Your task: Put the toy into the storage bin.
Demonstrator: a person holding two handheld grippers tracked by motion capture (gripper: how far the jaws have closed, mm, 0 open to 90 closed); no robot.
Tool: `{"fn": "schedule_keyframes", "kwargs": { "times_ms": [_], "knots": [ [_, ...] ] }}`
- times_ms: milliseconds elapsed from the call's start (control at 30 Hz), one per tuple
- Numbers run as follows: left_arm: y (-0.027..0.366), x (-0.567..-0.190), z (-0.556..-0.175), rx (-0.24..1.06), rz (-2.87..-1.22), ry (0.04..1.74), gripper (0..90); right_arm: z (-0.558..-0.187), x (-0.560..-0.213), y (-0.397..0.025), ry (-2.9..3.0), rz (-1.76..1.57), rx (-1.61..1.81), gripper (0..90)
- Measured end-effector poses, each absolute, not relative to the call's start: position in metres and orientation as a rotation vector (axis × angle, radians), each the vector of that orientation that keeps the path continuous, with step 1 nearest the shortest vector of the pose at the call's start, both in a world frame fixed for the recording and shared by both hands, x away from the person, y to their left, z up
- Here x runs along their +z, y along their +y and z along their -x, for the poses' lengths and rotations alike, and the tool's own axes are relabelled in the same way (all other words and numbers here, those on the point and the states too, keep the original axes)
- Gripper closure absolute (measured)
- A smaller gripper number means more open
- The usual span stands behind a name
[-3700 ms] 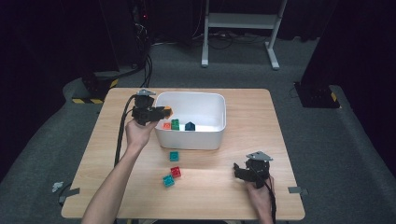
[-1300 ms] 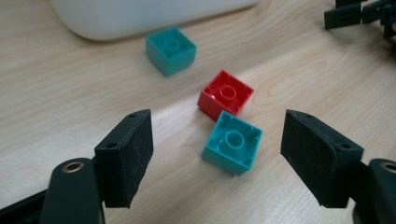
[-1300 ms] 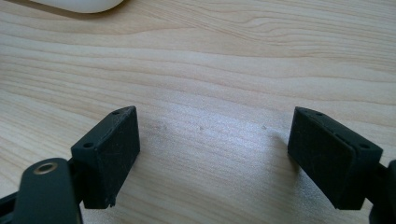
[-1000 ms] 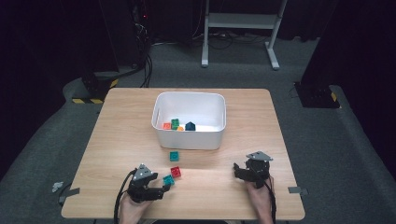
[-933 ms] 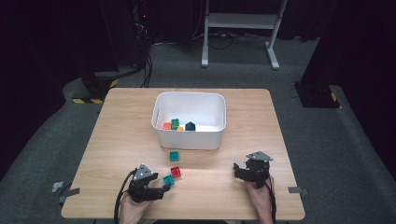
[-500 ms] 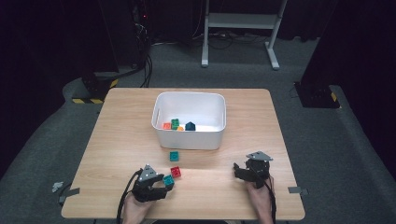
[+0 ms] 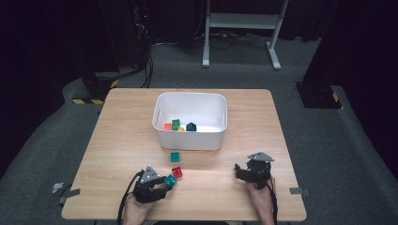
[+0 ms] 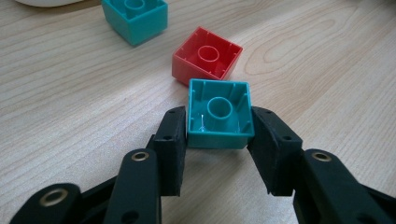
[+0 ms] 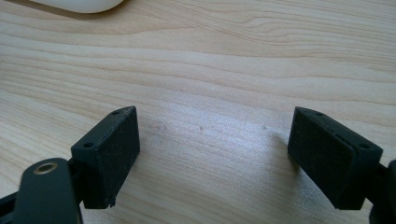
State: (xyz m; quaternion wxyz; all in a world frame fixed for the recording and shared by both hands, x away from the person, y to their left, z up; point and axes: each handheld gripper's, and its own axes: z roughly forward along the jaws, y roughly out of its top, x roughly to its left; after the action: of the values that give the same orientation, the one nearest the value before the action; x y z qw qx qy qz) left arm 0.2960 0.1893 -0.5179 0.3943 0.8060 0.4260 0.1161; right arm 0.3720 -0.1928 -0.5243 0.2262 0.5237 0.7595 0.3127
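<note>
Now teal brick point(image 8: 218, 114) between hand-held gripper point(image 8: 218, 135) jaws

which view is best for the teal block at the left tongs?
The left gripper view: the upturned teal plastic block sits large between the left tongs, hollow underside and both pad contacts clear. The high view shows that block as a small speck at the tongs' tip, near the red plastic block.
</note>
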Motion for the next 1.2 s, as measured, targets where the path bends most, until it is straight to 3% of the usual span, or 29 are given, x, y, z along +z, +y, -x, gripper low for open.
{"fn": "schedule_keyframes", "kwargs": {
  "times_ms": [1200],
  "knots": [
    [0.197, -0.491, -0.3, 0.259, -2.005, 1.073, 58.6, -0.372, -0.524, -0.193, 2.094, -1.444, 0.862, 16.6]
  ]
}}
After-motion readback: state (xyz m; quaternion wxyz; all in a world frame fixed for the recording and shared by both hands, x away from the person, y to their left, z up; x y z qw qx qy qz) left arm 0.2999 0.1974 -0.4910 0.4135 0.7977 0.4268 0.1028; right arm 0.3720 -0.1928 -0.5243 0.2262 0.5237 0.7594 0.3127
